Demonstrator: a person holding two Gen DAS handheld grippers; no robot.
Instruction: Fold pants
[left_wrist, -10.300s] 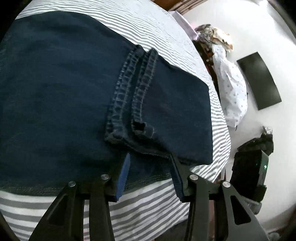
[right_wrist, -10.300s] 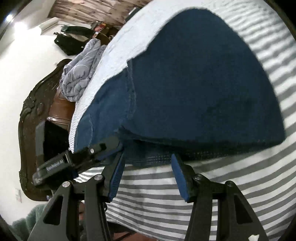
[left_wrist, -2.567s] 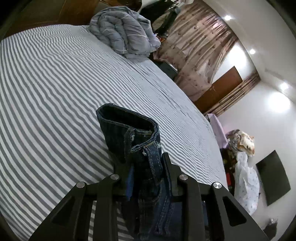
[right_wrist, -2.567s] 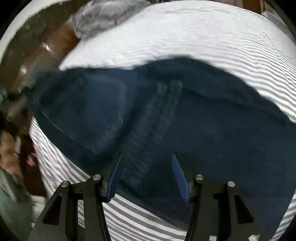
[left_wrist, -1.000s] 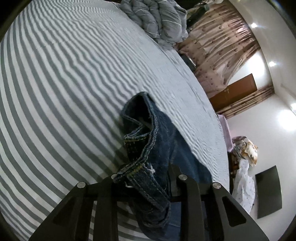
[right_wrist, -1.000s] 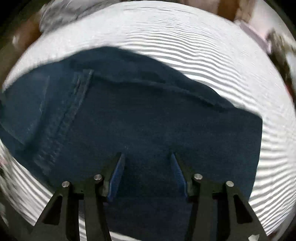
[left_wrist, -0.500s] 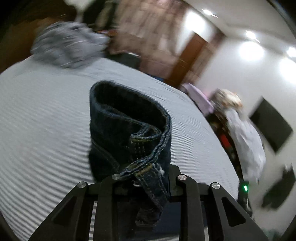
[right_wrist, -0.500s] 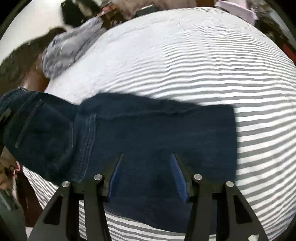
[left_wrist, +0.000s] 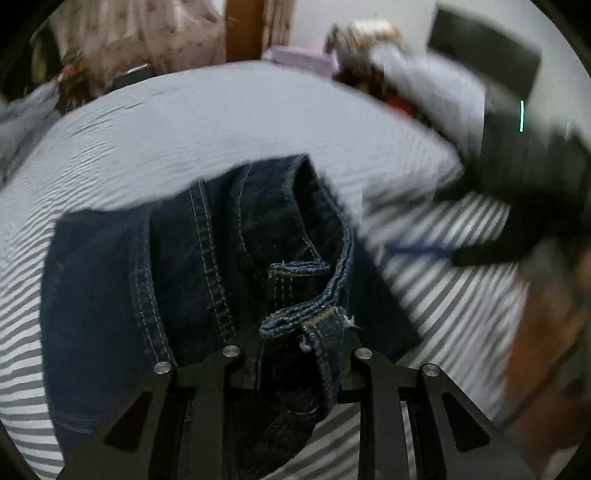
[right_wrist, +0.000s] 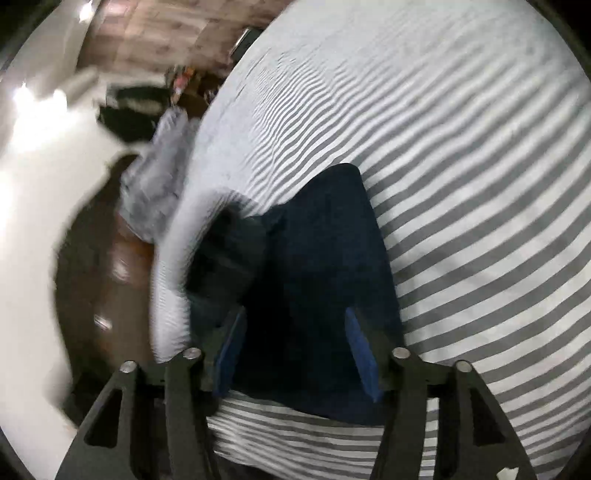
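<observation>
Left wrist view: your left gripper (left_wrist: 295, 354) is clamped narrowly on a bunched hem of the dark denim pants (left_wrist: 207, 266), which drape from its jaws down onto the striped bed sheet (left_wrist: 184, 122); your right gripper (left_wrist: 480, 254) shows blurred beyond, near the bed's right edge. Right wrist view: your right gripper (right_wrist: 295, 350) has just been opening, its blue pads (right_wrist: 360, 354) spread apart above the folded pants (right_wrist: 325, 258) without pressing on them. The pants lie near the sheet's (right_wrist: 461, 147) left edge, beside a crumpled grey blanket (right_wrist: 155, 184).
</observation>
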